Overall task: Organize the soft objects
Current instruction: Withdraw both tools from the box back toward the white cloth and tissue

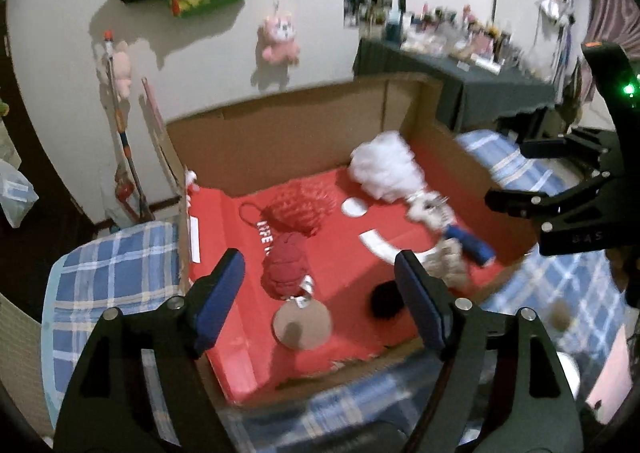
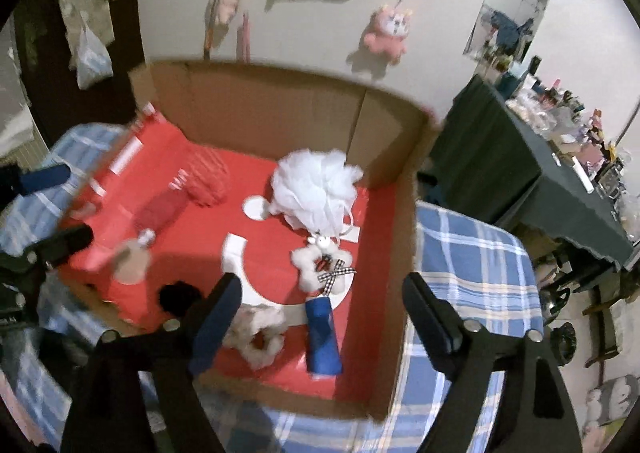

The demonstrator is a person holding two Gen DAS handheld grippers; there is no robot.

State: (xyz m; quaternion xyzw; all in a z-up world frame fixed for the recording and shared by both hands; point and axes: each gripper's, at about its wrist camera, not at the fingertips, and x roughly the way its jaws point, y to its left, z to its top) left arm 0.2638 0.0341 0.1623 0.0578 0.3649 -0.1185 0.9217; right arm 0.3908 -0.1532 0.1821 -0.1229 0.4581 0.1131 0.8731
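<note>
Gaping fingers (image 1: 224,285) (image 2: 428,317), nothing held.

I see a blue plaid blanket (image 2: 468,253) covering the surface everything rests on; directly on it sits a big cardboard box (image 2: 280,109) lined in red, my landmark; blanket shows to the box's left (image 1: 112,273), to its right, and along its near edge in both views. Beyond the box's right side stands a table under a dark cloth (image 2: 500,157), crowded with small items I can't make out; the pale wall (image 1: 60,53) rises behind the box's far side. Off the box's near right corner, in the left wrist view, a small brownish ball (image 1: 560,315) lies on the blanket, too blurred to identify.
</note>
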